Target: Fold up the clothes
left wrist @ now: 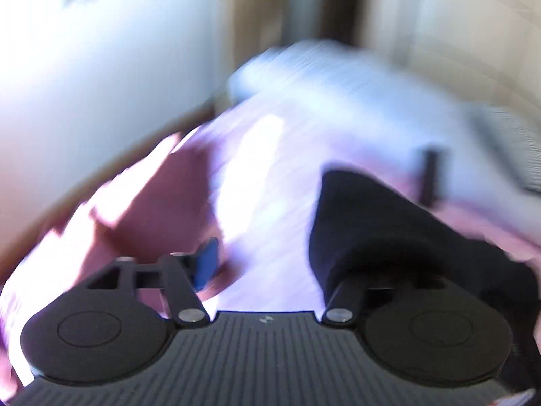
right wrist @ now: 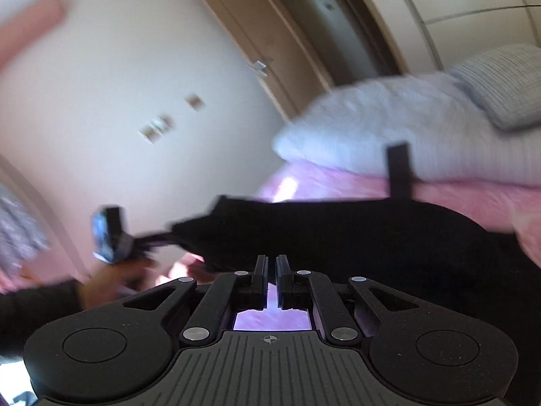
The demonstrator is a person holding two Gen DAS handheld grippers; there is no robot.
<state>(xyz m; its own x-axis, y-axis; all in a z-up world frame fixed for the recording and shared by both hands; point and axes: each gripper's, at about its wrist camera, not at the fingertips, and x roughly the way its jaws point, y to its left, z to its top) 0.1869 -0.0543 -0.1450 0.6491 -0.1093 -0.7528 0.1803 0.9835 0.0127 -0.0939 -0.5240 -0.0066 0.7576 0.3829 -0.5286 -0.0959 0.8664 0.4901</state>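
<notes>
A black garment [right wrist: 372, 233] hangs stretched above a bed with a pink sheet [right wrist: 338, 182]. My right gripper [right wrist: 272, 264] has its fingers nearly together at the garment's lower edge, pinching the cloth. In the left wrist view the same black garment [left wrist: 372, 223] drapes over the right finger and hides it. The left finger's blue pad [left wrist: 207, 264] stands wide apart, so my left gripper [left wrist: 280, 267] is open. In the right wrist view the left gripper [right wrist: 111, 237] shows at the garment's left end, held by a hand.
White pillows [right wrist: 389, 125] and a striped grey pillow [right wrist: 503, 81] lie at the head of the bed. A cream wall [right wrist: 118, 84] and a wooden door [right wrist: 270, 44] stand behind. Both views are blurred by motion.
</notes>
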